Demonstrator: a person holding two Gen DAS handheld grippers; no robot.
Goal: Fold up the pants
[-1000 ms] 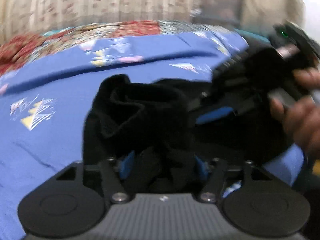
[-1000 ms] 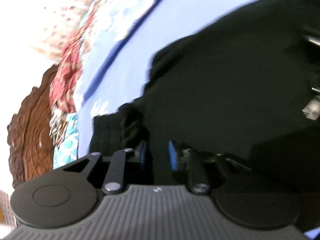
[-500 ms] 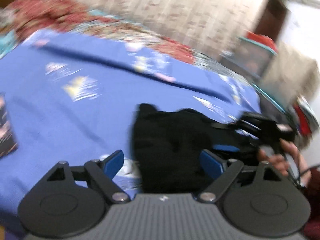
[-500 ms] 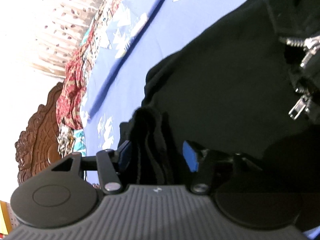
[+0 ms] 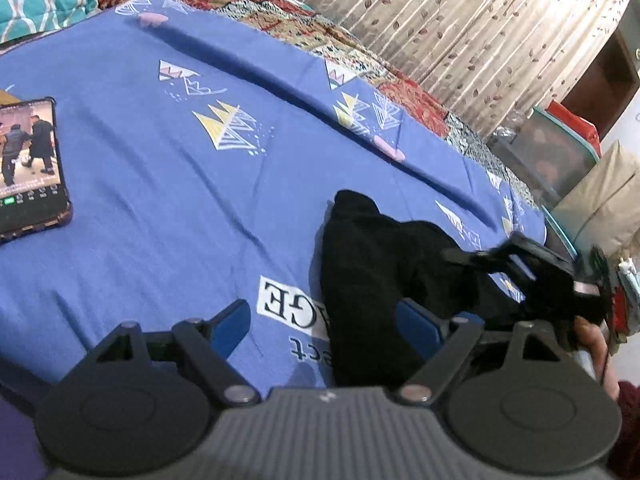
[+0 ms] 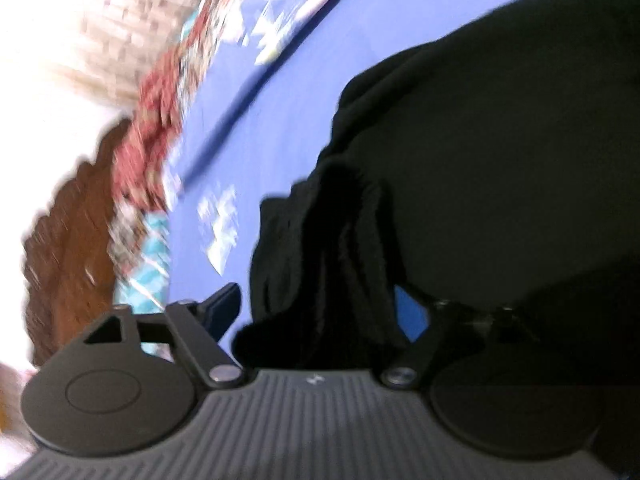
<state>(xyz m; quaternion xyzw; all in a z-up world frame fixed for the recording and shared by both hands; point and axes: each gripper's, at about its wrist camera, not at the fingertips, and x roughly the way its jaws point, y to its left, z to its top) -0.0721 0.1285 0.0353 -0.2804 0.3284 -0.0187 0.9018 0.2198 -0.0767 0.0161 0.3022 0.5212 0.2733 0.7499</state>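
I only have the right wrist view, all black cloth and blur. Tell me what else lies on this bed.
Observer: A phone lies screen up and lit on the blue sheet, well apart from the black pants.
Operator: Report the left gripper.
Observer: The left gripper has its jaws closing but wide apart. An edge of the pants lies between them, and neither pad seems to press on it.
Operator: Say what stands beyond the bed.
Observer: A clear bin with a teal rim stands past the far corner.
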